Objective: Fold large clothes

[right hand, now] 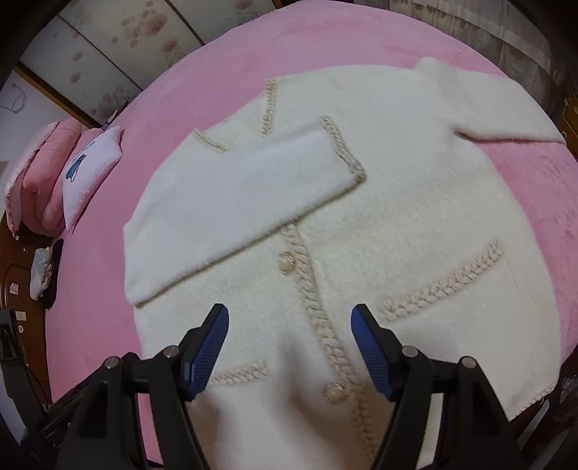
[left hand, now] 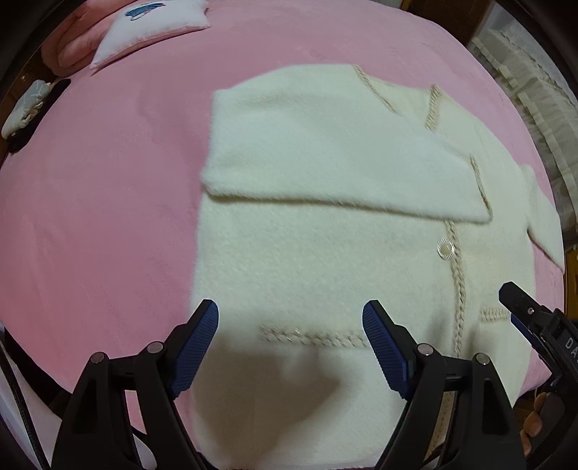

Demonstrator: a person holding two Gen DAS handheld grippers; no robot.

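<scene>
A cream fuzzy cardigan (left hand: 325, 260) (right hand: 361, 224) with braided beige trim and pearl buttons lies flat on the pink bedspread (left hand: 101, 202) (right hand: 224, 68). Its left sleeve (left hand: 318, 155) (right hand: 231, 195) is folded across the chest; the other sleeve (right hand: 487, 105) stretches out to the right. My left gripper (left hand: 290, 318) hangs open above the lower left part of the cardigan, nothing between its blue pads. Over the button placket near the hem my right gripper (right hand: 290, 321) is open and holds nothing. In the left wrist view the right gripper's finger (left hand: 520, 303) shows at the right edge.
A white pillow (left hand: 151, 32) (right hand: 90, 170) and pink folded bedding (right hand: 39, 173) lie at the head of the bed. A small grey cloth bundle (left hand: 25, 108) (right hand: 41, 267) sits by the wooden bed frame. Lace curtains (left hand: 523, 90) hang past the far bed edge.
</scene>
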